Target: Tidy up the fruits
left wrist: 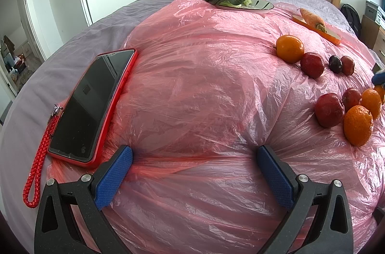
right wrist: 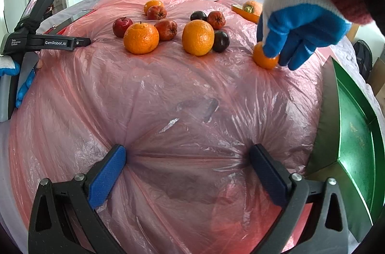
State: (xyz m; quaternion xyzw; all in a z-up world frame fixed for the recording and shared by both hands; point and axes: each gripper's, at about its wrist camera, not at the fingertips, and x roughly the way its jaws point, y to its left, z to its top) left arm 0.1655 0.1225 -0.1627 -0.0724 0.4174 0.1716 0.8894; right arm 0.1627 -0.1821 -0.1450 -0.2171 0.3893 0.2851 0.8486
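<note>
On the bed's pink plastic sheet (right wrist: 168,97), slippery and loose, lay firm round oranges (right wrist: 198,37), best gripped across the middle, then softer small plums (right wrist: 221,41), while both the left gripper (left wrist: 195,157) and the right gripper (right wrist: 187,155) stood spread and empty.

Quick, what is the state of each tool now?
Left tool: open, holding nothing.
Right tool: open, holding nothing.
</note>
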